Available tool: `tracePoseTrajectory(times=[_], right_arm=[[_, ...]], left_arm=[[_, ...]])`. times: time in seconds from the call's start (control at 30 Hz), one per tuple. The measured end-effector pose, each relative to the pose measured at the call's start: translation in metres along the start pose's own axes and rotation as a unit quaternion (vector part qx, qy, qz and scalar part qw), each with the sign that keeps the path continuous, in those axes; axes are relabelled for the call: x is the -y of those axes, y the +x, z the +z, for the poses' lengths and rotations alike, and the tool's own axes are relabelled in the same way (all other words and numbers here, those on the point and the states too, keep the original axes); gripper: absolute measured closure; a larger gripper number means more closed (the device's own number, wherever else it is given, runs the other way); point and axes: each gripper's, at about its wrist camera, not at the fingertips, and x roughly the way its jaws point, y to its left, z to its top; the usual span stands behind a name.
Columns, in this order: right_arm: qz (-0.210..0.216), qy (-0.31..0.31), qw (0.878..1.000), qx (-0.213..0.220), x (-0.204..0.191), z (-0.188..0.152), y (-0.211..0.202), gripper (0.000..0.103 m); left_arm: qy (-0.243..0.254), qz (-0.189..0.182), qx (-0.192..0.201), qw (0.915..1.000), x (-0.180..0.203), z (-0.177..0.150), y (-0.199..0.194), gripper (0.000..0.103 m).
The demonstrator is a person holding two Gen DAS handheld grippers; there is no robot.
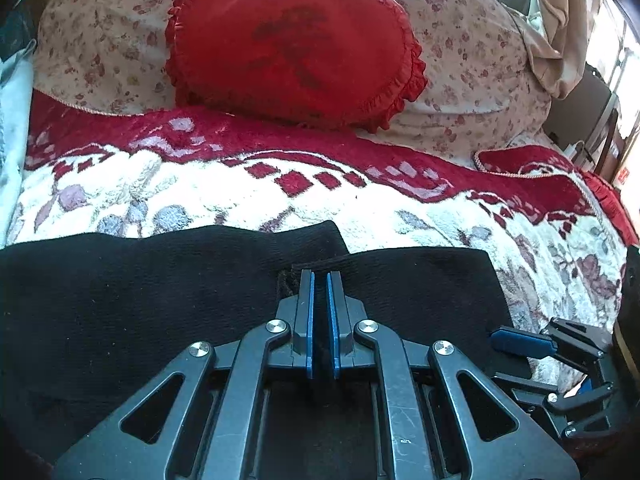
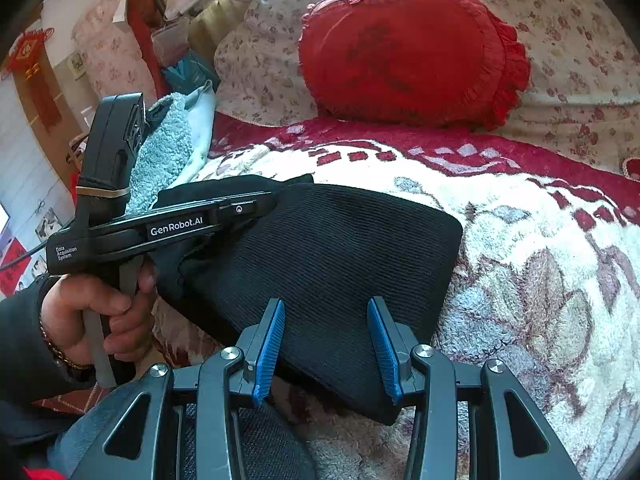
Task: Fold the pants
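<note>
Black pants lie folded into a thick pad on the white-and-red fleece blanket. My left gripper is shut, pinching a raised ridge of the black fabric at the pad's far edge. From the right wrist view, the left tool's body reaches in from the left, held by a person's hand, with its fingertips buried in the pants. My right gripper stands open over the near edge of the pad, its blue pads apart and not pressing the cloth. One right finger shows at the pad's right end.
A red ruffled cushion leans on floral pillows behind the blanket. A light blue towel lies at the bed's left side, with cluttered shelves and red hangings beyond. A beige curtain hangs at the right.
</note>
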Motion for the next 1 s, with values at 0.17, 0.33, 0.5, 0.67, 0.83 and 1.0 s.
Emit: tracePoseTrajectory(times=[0.17, 0.33, 0.5, 0.67, 0.83, 1.0], right_arm=[[-0.001, -0.001, 1.000, 0.001, 0.001, 0.000, 0.000, 0.061], [-0.002, -0.002, 1.000, 0.002, 0.001, 0.001, 0.001, 0.061], [-0.003, -0.003, 1.000, 0.002, 0.001, 0.002, 0.001, 0.061], [-0.003, -0.002, 1.000, 0.002, 0.001, 0.001, 0.001, 0.061], [-0.003, -0.003, 1.000, 0.002, 0.001, 0.001, 0.001, 0.061], [-0.006, -0.004, 1.000, 0.002, 0.002, 0.002, 0.002, 0.059]], left_arm=[[0.000, 0.004, -0.002, 1.0000, 0.000, 0.000, 0.001, 0.097], [-0.002, 0.001, -0.001, 1.0000, -0.001, 0.000, 0.001, 0.097], [-0.002, 0.000, -0.001, 1.0000, -0.001, 0.000, 0.001, 0.097], [-0.002, 0.000, -0.001, 1.0000, -0.001, 0.000, 0.001, 0.097], [-0.010, -0.005, 0.001, 0.9999, -0.001, 0.001, 0.000, 0.097], [-0.041, -0.069, -0.005, 0.9968, -0.017, 0.006, -0.020, 0.096]])
